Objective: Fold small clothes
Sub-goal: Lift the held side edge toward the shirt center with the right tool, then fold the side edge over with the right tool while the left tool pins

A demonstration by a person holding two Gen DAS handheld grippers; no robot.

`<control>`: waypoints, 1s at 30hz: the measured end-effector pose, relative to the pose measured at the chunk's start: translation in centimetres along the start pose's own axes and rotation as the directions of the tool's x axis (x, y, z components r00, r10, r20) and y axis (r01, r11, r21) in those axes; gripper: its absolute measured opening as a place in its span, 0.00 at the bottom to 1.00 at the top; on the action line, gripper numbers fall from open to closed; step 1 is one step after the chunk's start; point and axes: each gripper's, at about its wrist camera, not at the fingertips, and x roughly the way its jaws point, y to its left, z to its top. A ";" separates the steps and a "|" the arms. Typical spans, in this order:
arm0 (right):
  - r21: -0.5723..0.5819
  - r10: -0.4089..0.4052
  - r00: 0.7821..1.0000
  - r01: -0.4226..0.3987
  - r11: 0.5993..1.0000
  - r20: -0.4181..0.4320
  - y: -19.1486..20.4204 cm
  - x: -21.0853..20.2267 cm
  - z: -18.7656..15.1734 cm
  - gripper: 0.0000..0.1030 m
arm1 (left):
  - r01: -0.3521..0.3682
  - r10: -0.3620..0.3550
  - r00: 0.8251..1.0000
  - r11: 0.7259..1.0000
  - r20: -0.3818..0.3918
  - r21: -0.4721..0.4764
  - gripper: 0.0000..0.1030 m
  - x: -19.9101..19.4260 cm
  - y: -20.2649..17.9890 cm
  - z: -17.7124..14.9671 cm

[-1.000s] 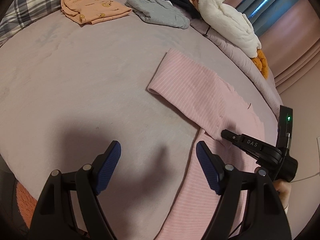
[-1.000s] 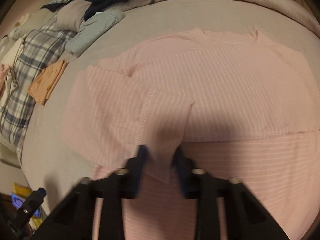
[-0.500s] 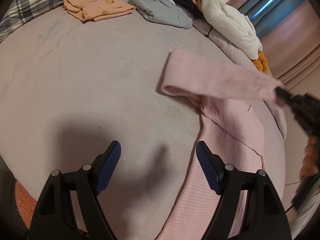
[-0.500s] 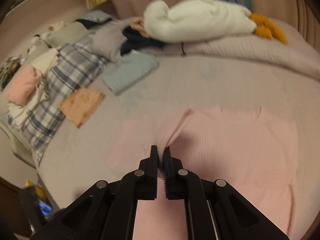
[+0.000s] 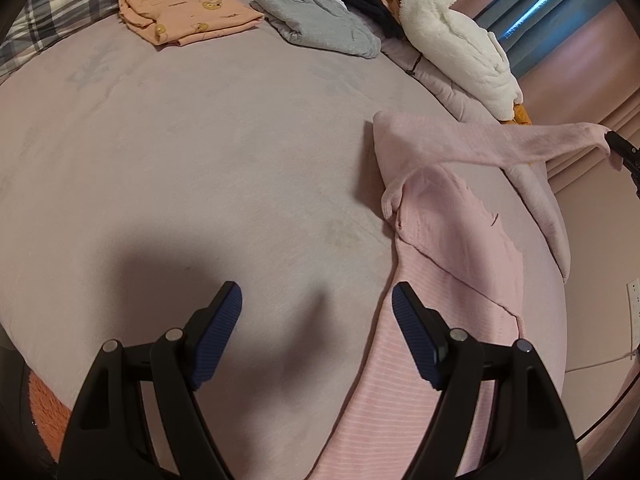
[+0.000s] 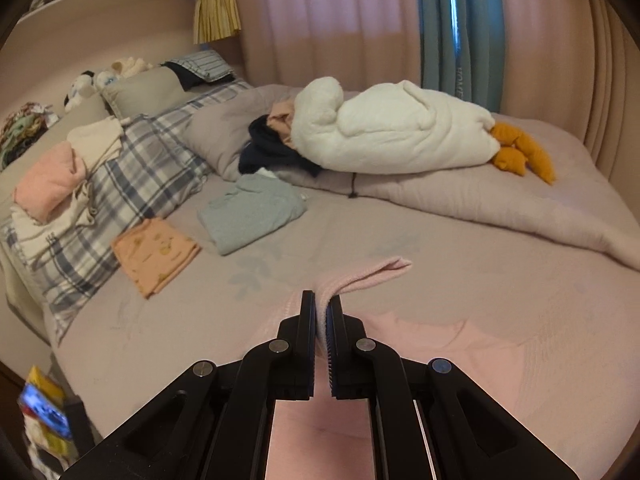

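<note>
A pink striped long-sleeve shirt [image 5: 448, 264] lies spread on the bed's right side. Its sleeve [image 5: 480, 142] is pulled up and stretched taut to the right, off the bed. My right gripper [image 5: 618, 148] is shut on the sleeve's cuff at the right edge of the left wrist view. In the right wrist view the same gripper [image 6: 321, 312] pinches pink fabric, with the sleeve [image 6: 372, 274] trailing ahead and the shirt body [image 6: 460, 348] below. My left gripper [image 5: 316, 312] hangs open above the bed beside the shirt's lower left edge, holding nothing.
A folded orange garment [image 5: 184, 10] and a folded grey one [image 5: 320, 24] lie at the far side of the lilac bed cover [image 5: 200, 152]. A white plush toy [image 6: 392, 128], dark clothes and a plaid pillow [image 6: 132, 184] sit beyond. Curtains hang behind.
The right gripper closed on the sleeve cuff and rose, lifting the sleeve off the shirt and stretching it out to the right. The left gripper stayed still and open.
</note>
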 end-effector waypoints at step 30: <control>0.007 -0.258 0.949 0.263 0.965 -0.182 -11.6 2.7 -3.7 0.06 | 0.068 -0.053 0.993 0.987 -0.103 0.144 0.28 9.1 -9.3 7.0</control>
